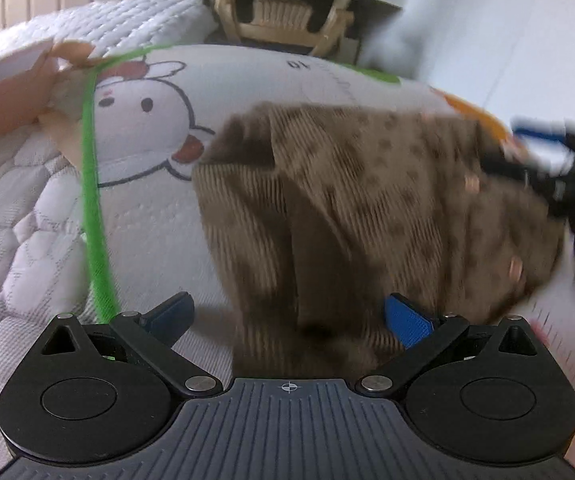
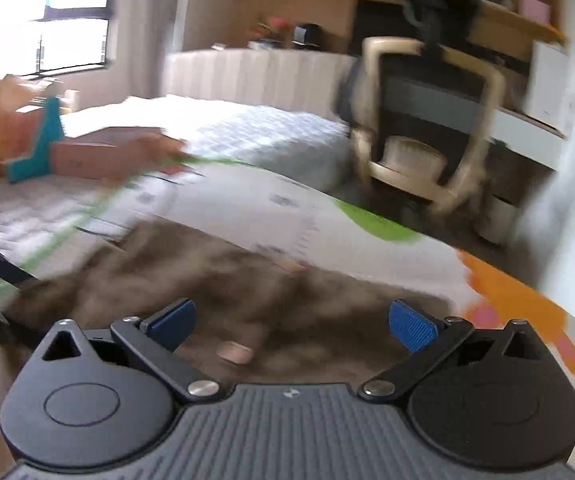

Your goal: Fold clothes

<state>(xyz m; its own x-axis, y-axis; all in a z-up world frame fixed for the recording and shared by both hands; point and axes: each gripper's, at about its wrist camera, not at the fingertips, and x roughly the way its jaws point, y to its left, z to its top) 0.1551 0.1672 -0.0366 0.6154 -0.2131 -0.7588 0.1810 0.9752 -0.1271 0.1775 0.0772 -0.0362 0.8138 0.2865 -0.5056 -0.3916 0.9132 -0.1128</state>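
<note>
1. Two grippers, both with fingers spread wide, neither holding anything.
2. We see the brown spotted garment [image 1: 367, 216] lying on the cartoon play mat [image 1: 147, 128], filling the centre and right of the left wrist frame.
3. Our left gripper [image 1: 289, 316] has cloth running straight up between its fingers.
4. Our right gripper [image 2: 291, 320] hovers over the blurred garment [image 2: 227, 292]; we judge the left nearer an edge.

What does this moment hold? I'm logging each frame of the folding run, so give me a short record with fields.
garment: brown dotted corduroy garment, bunched, not yet folded flat
surface: cartoon play mat over a quilted mattress
left gripper: open, cloth between its fingers
right gripper: open, above the garment
background: cream chair
image quality: motion-blurred
</note>
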